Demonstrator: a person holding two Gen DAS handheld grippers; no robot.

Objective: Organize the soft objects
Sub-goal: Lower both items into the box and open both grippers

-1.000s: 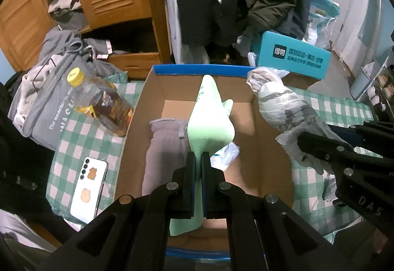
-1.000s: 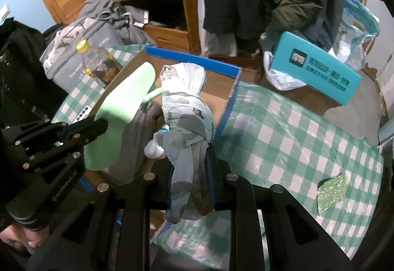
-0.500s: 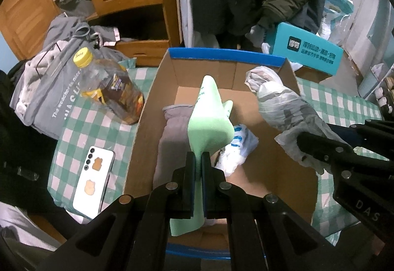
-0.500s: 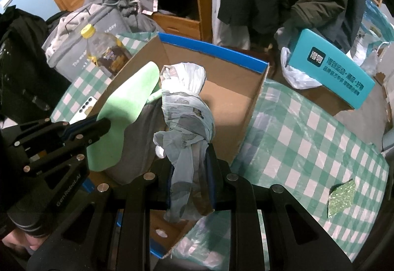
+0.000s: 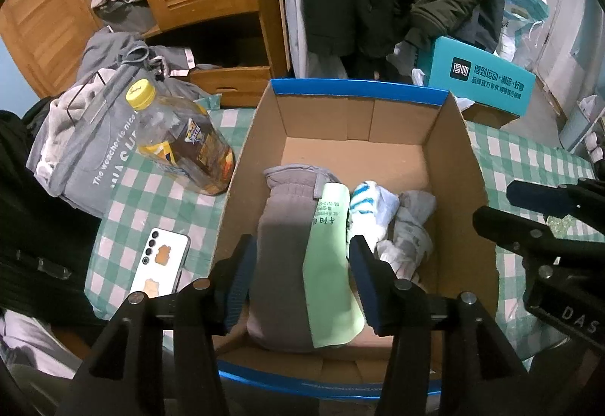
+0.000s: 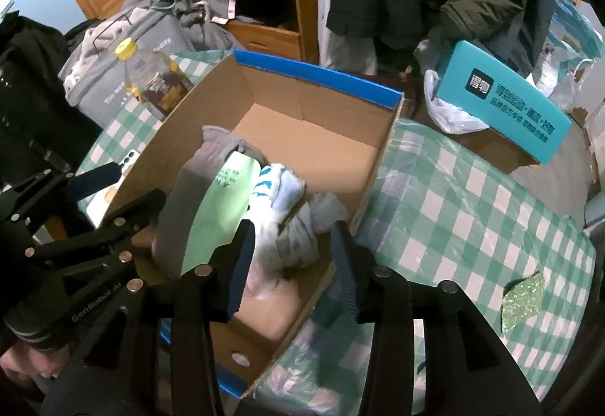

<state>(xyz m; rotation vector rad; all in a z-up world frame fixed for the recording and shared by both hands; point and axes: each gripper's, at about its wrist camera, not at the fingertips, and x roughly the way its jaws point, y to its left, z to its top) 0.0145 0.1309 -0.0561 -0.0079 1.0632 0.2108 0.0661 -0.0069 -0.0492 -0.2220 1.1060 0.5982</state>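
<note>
Both tools open over the cardboard box (image 5: 457, 136).
I see left tool (image 5: 302, 278) and right tool (image 6: 291, 264) spread wide, empty; green cloth (image 5: 329, 264) lies inside.

Matte black left gripper (image 5: 298, 278) and right gripper (image 6: 291, 264), each with 2 angular fingers (image 5: 242, 276) lined in blue ribbed pads and studded with round silver screws. White lettering marks the black bodies, "DAS" on the right, "GenRobot AI" on the left. Bare skin shows beneath a dark ribbed cuff.
</note>
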